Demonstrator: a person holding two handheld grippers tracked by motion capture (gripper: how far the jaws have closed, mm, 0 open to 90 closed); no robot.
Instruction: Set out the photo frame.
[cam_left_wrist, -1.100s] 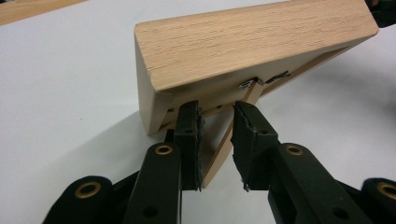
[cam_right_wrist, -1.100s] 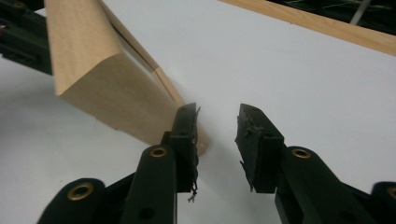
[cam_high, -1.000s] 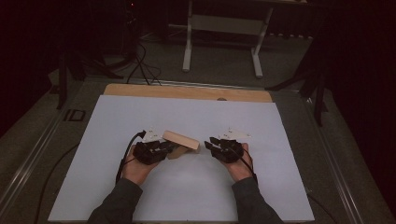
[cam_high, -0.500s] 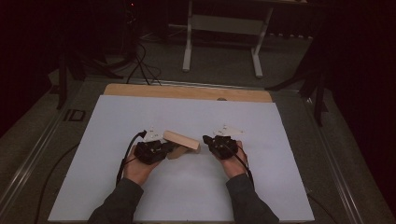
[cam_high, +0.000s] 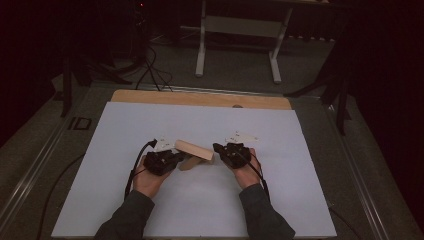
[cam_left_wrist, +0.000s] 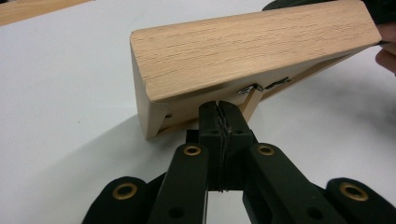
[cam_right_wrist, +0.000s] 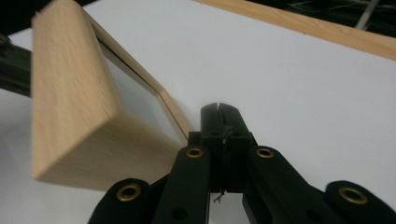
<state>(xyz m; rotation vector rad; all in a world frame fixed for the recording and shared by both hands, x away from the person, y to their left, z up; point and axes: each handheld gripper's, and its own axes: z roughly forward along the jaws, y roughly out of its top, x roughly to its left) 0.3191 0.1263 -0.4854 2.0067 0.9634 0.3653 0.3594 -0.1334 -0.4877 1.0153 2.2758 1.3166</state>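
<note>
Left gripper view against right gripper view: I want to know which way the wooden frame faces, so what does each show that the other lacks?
Left gripper view: the wooden frame from its open back, with a metal clip and a thin strut just past the shut fingers. Right gripper view: the frame's pane inside a narrow inner rim, beside that gripper's shut fingers. Shared: the light wooden frame, tilted, on the white table.

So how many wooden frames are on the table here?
1: the wooden frame stands tilted on the white table, between the left hand-held gripper and the right hand-held gripper.
</note>
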